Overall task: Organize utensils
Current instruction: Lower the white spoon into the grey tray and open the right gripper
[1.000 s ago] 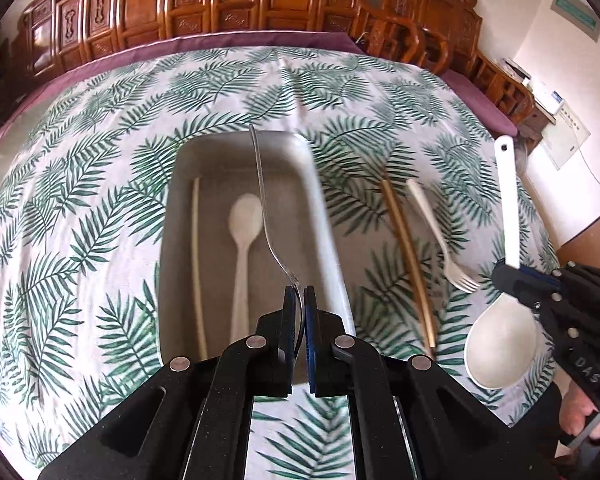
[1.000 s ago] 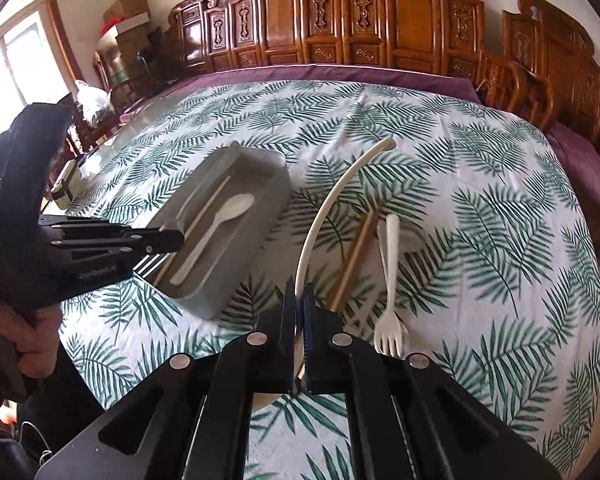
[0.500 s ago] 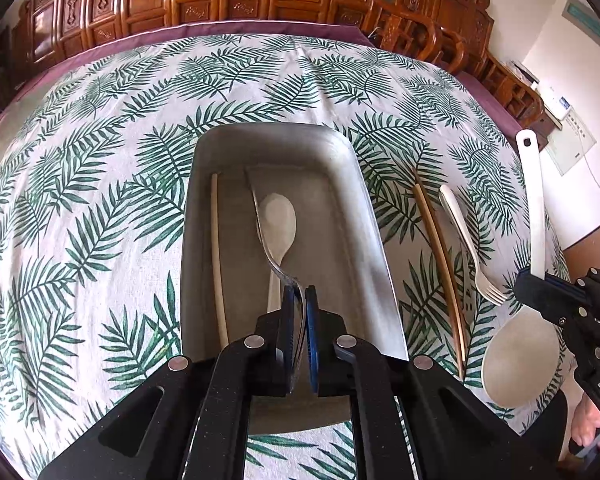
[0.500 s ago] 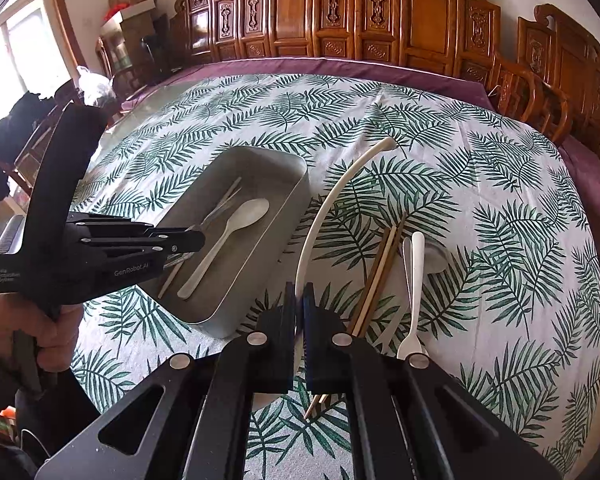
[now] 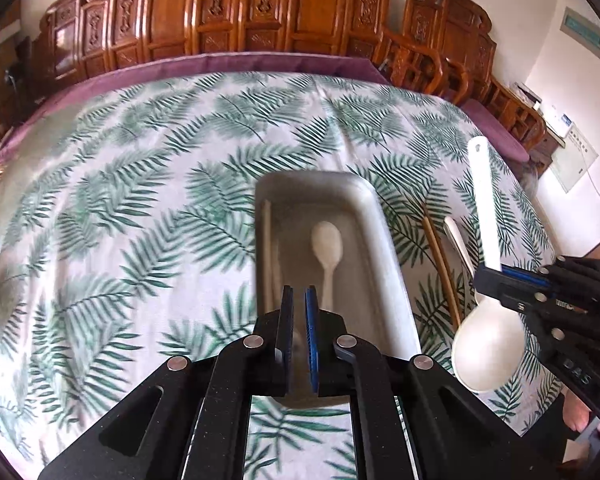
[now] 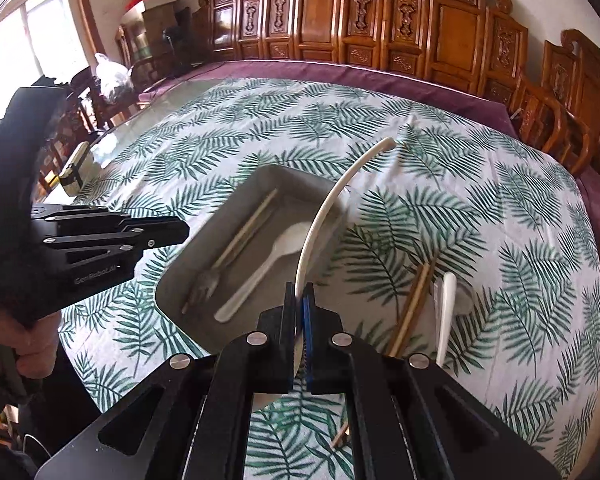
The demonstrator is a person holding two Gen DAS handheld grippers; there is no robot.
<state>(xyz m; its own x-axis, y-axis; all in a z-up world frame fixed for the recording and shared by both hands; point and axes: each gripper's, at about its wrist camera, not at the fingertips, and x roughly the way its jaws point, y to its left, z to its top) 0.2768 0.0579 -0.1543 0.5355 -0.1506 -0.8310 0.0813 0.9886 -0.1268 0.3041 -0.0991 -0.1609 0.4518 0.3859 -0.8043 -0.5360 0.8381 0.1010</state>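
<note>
Right gripper (image 6: pixel 299 300) clamps the big white plastic ladle (image 5: pixel 487 344) — lower it lengthwise into the grey metal tray (image 6: pixel 172 284); left gripper (image 5: pixel 299 302) slightly apart, empty.

Carved wooden chairs (image 5: pixel 236 20), leaf-print tablecloth (image 5: pixel 140 184).

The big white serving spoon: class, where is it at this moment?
The big white serving spoon is clamped in the right gripper, held above the tablecloth just right of the metal tray, beside the chopsticks.
</note>
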